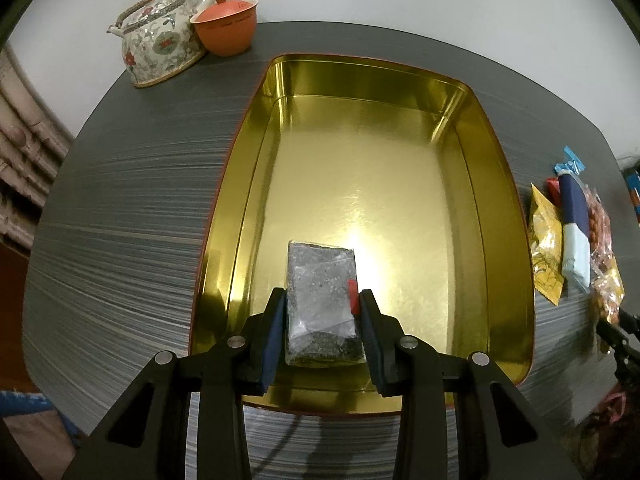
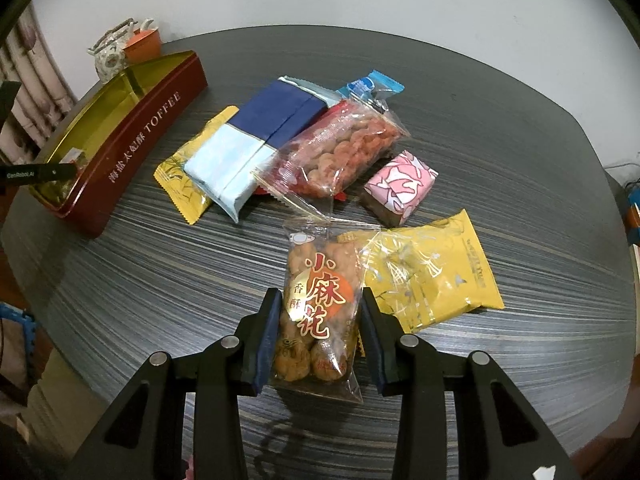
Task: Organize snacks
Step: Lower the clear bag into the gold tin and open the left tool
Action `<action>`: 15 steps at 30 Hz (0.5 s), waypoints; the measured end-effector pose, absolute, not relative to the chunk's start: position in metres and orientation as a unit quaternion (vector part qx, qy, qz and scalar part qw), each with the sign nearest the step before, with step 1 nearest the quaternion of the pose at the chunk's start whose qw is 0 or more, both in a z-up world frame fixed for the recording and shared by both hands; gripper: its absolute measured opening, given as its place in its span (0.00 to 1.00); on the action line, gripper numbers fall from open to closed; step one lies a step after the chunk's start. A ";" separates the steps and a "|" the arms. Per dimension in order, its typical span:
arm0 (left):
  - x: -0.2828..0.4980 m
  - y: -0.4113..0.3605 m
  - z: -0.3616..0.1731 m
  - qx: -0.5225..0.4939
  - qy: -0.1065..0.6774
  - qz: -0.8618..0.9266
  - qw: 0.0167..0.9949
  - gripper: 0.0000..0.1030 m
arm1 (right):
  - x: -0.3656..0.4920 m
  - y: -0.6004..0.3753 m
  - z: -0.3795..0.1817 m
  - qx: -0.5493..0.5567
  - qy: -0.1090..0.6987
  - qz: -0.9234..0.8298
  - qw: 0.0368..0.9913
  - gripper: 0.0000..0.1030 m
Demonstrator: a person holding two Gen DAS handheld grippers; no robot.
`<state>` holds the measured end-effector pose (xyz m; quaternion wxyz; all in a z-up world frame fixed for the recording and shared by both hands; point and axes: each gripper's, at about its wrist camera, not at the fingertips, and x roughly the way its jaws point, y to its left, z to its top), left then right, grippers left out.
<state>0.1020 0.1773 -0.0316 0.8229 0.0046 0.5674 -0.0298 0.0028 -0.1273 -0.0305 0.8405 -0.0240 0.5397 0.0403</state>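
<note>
My left gripper (image 1: pixel 322 296) is shut on a grey speckled packet (image 1: pixel 320 276) with a small red tab. It holds the packet low inside the open gold-lined tin (image 1: pixel 496 184), near the tin's front wall; the rest of the tin floor is bare. My right gripper (image 2: pixel 318 304) is shut on a clear packet of fried dough twists (image 2: pixel 320 280) with red and gold lettering, just above or on the striped grey table (image 2: pixel 160 280). The tin (image 2: pixel 132 136), dark red outside and marked TOFFEE, stands at the left in the right wrist view.
Beyond the right gripper lie a yellow packet (image 2: pixel 432 276), a pink wrapped block (image 2: pixel 400 188), a clear bag of reddish snacks (image 2: pixel 340 152), a blue and pale blue pack (image 2: pixel 256 140) and another yellow packet (image 2: pixel 188 184). A flowered teapot (image 1: pixel 160 36) and orange cup (image 1: pixel 226 24) stand behind the tin.
</note>
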 end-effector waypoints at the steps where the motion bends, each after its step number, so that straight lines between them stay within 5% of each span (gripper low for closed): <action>1: 0.102 0.178 -0.032 0.004 0.567 -0.030 0.823 0.36 | 0.003 -0.127 -0.030 -0.022 0.540 0.041 0.840 0.34; 11: 0.098 0.178 -0.025 -0.002 0.563 -0.040 0.826 0.37 | 0.000 -0.115 -0.014 -0.024 0.528 0.054 0.847 0.34; 15: 0.094 0.183 -0.014 -0.017 0.550 -0.046 0.834 0.46 | 0.001 -0.101 -0.012 -0.037 0.524 0.072 0.848 0.34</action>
